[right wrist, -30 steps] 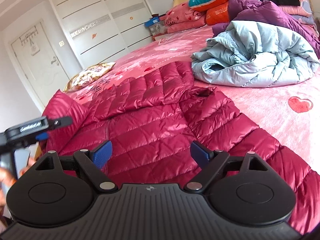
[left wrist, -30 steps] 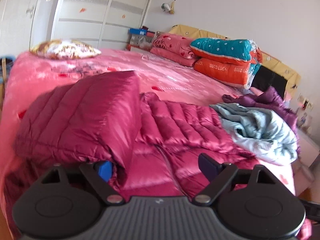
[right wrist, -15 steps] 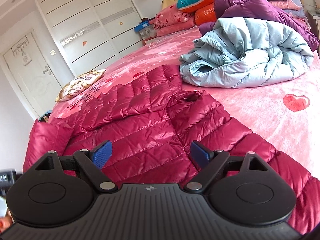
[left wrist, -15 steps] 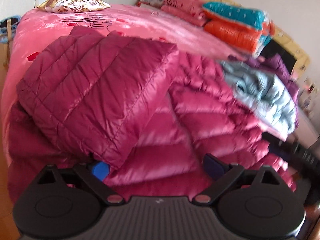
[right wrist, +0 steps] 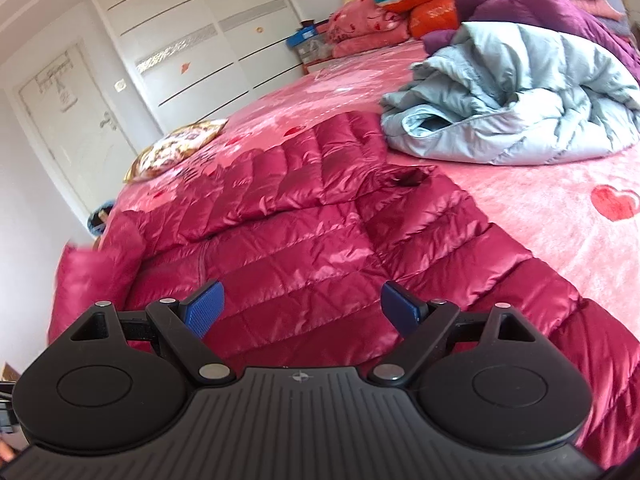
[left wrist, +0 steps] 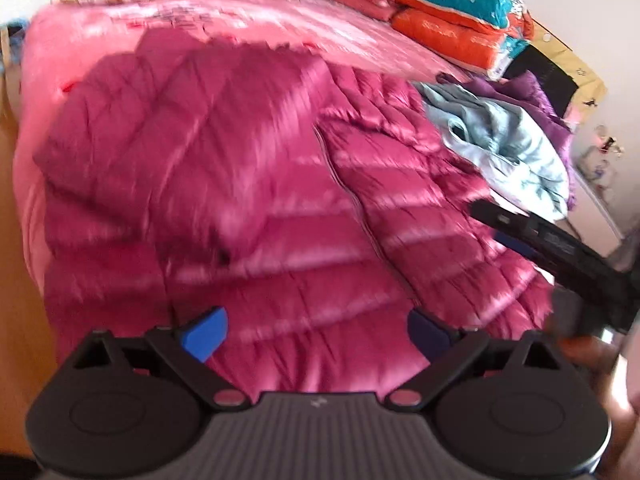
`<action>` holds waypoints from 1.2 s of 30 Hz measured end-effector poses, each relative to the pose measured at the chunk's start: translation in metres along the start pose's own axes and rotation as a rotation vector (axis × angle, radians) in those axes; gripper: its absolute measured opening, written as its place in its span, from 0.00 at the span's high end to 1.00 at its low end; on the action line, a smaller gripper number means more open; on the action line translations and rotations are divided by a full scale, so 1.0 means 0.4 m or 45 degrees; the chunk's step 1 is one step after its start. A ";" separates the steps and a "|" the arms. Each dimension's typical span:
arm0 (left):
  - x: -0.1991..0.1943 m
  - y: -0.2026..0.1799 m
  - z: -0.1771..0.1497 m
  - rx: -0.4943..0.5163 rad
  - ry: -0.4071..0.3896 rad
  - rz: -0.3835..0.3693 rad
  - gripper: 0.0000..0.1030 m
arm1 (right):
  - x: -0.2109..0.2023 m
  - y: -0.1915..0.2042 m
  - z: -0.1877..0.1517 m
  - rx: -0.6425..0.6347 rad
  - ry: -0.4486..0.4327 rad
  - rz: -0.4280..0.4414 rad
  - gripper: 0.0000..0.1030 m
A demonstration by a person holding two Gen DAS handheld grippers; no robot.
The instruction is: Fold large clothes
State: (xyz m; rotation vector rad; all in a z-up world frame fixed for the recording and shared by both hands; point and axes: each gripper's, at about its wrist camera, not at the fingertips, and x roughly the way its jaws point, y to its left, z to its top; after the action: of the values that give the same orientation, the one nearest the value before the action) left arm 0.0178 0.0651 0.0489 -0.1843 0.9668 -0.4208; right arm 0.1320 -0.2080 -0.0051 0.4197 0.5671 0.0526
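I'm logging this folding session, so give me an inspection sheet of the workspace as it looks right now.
Surface: pink plush bedspread with red hearts.
Job's things: quilted crimson down jacket spread out, one side folded over.
Clutter: crumpled pale blue down jacket; purple padded jacket; folded orange and teal quilts; patterned cushion.
Tongs: left tongs open, empty; right tongs open, empty, above the jacket.
Cables: nothing seen.
Surroundings: white wardrobe doors.
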 end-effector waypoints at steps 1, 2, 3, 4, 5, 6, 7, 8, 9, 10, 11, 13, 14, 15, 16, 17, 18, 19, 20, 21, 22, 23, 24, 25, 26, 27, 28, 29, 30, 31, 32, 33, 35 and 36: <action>-0.007 0.000 -0.008 0.004 0.006 -0.006 0.06 | 0.003 0.005 -0.002 -0.019 0.003 -0.001 0.00; -0.018 0.000 -0.014 0.013 0.007 -0.024 0.06 | 0.007 0.010 -0.004 -0.036 0.008 -0.009 0.00; -0.032 0.001 -0.017 0.023 -0.006 -0.050 0.06 | 0.012 0.015 -0.007 -0.049 0.016 -0.017 0.00; -0.048 0.004 -0.016 0.026 -0.032 -0.067 0.06 | 0.017 0.017 -0.008 -0.053 0.025 -0.018 0.00; -0.067 0.013 -0.010 0.020 -0.062 -0.075 0.06 | 0.020 0.017 -0.009 -0.054 0.032 -0.016 0.00; -0.088 0.028 0.000 0.009 -0.104 -0.080 0.06 | 0.022 0.018 -0.012 -0.056 0.037 -0.017 0.00; -0.104 0.044 0.012 0.002 -0.143 -0.078 0.06 | 0.024 0.019 -0.013 -0.062 0.041 -0.017 0.00; -0.122 0.067 0.025 -0.005 -0.195 -0.063 0.07 | 0.025 0.021 -0.015 -0.070 0.044 -0.016 0.00; -0.142 0.101 0.041 -0.022 -0.261 -0.030 0.07 | 0.028 0.024 -0.016 -0.079 0.047 -0.014 0.00; -0.156 0.133 0.055 -0.046 -0.309 -0.004 0.07 | 0.029 0.026 -0.018 -0.090 0.050 -0.012 0.00; -0.168 0.179 0.071 -0.085 -0.368 0.016 0.08 | 0.032 0.029 -0.019 -0.100 0.053 -0.011 0.00; -0.173 0.267 0.102 -0.162 -0.431 0.029 0.08 | 0.033 0.034 -0.022 -0.122 0.058 -0.005 0.00; -0.164 0.316 0.118 -0.203 -0.445 0.045 0.08 | 0.035 0.037 -0.025 -0.132 0.061 -0.006 0.00; -0.155 0.350 0.131 -0.226 -0.452 0.057 0.09 | 0.037 0.040 -0.027 -0.144 0.066 -0.007 0.00; -0.141 0.386 0.144 -0.248 -0.464 0.071 0.09 | 0.039 0.043 -0.029 -0.153 0.071 -0.010 0.00; -0.127 0.414 0.154 -0.267 -0.477 0.084 0.09 | 0.043 0.047 -0.031 -0.161 0.077 -0.009 0.00; -0.110 0.441 0.164 -0.284 -0.484 0.083 0.09 | 0.046 0.049 -0.033 -0.164 0.082 -0.007 0.00; -0.095 0.460 0.171 -0.303 -0.490 0.049 0.09 | 0.050 0.051 -0.034 -0.168 0.087 -0.004 0.00; -0.080 0.479 0.177 -0.333 -0.495 -0.007 0.09 | 0.052 0.054 -0.036 -0.176 0.091 -0.001 0.00; -0.061 0.492 0.181 -0.369 -0.496 -0.052 0.09 | 0.056 0.058 -0.038 -0.187 0.095 -0.002 0.00; -0.048 0.506 0.183 -0.407 -0.492 -0.080 0.09 | 0.059 0.063 -0.040 -0.199 0.098 -0.004 0.00; -0.035 0.518 0.183 -0.440 -0.488 -0.101 0.09 | 0.067 0.068 -0.042 -0.208 0.102 -0.005 0.00; -0.020 0.526 0.186 -0.472 -0.484 -0.129 0.09 | 0.071 0.072 -0.043 -0.215 0.107 -0.004 0.00; -0.007 0.532 0.187 -0.502 -0.476 -0.152 0.09 | 0.075 0.075 -0.044 -0.221 0.109 0.000 0.00; 0.004 0.536 0.189 -0.529 -0.464 -0.163 0.09 | 0.078 0.079 -0.044 -0.225 0.109 0.006 0.00; 0.011 0.537 0.191 -0.549 -0.450 -0.171 0.14 | 0.079 0.083 -0.044 -0.229 0.104 0.014 0.00; 0.016 0.540 0.192 -0.563 -0.438 -0.186 0.18 | 0.079 0.088 -0.044 -0.232 0.098 0.023 0.00; 0.021 0.536 0.192 -0.578 -0.423 -0.205 0.29 | 0.078 0.092 -0.043 -0.236 0.093 0.032 0.00; 0.021 0.535 0.191 -0.595 -0.412 -0.216 0.41 | 0.078 0.091 -0.037 -0.237 0.089 0.038 0.00; 0.016 0.528 0.189 -0.609 -0.413 -0.227 0.49 | 0.077 0.093 -0.037 -0.240 0.087 0.042 0.00; 0.009 0.516 0.189 -0.615 -0.427 -0.246 0.61 | 0.076 0.094 -0.037 -0.243 0.087 0.048 0.00; 0.000 0.506 0.189 -0.616 -0.443 -0.268 0.70 | 0.076 0.094 -0.036 -0.247 0.087 0.051 0.00; -0.019 0.483 0.187 -0.619 -0.466 -0.315 0.77 | 0.076 0.097 -0.036 -0.257 0.085 0.051 0.00; -0.025 0.464 0.189 -0.616 -0.473 -0.348 0.80 | 0.073 0.098 -0.035 -0.261 0.082 0.053 0.00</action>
State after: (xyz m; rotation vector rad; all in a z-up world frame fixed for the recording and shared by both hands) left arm 0.1244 0.2346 0.0367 -0.8125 0.6621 -0.3779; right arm 0.1518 -0.1624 -0.0152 0.2306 0.6099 0.1630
